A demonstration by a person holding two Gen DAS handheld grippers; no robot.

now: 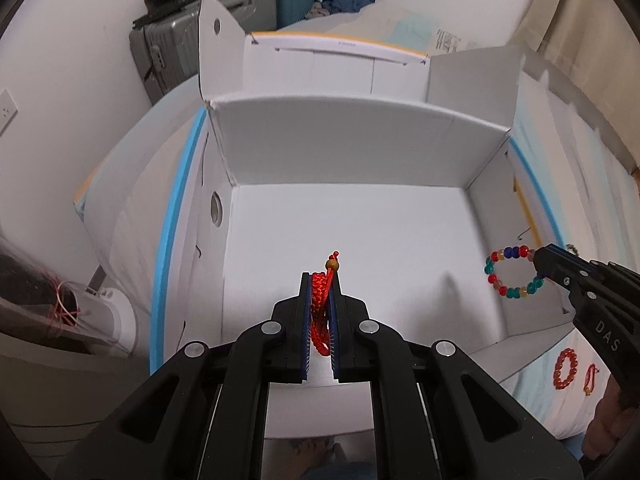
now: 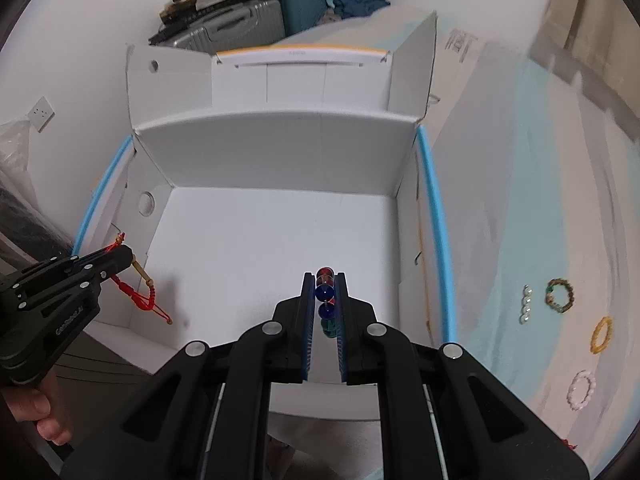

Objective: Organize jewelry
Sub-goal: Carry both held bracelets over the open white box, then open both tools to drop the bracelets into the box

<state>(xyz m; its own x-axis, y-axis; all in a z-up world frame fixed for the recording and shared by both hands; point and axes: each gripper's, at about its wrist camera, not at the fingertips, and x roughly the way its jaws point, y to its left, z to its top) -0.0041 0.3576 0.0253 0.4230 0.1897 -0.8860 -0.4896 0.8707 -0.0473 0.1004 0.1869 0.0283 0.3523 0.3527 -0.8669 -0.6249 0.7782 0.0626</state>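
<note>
While both pieces hang over the open white box point(image 1: 340, 152), I'd judge them light & floppy: red cord bracelet point(image 1: 322, 312) pinched mid-loop in my left gripper point(image 1: 320, 280), beaded bracelet point(image 2: 325, 300) clamped in my right gripper point(image 2: 325, 280); beads prob slippery, so grip across the strand. More bracelets point(image 2: 560, 295) lie on the bedsheet point(image 2: 520, 200) beside the box. Box walls & flaps are the only obstacles.

A bedroom in a home is shown. A bed point(image 2: 500, 184) with a pale blue and white sheet is seen, with suitcases point(image 2: 240, 20) and folded clothes point(image 2: 360, 0) stacked against the white wall behind it, where a wall socket point(image 2: 40, 114) is fitted.
</note>
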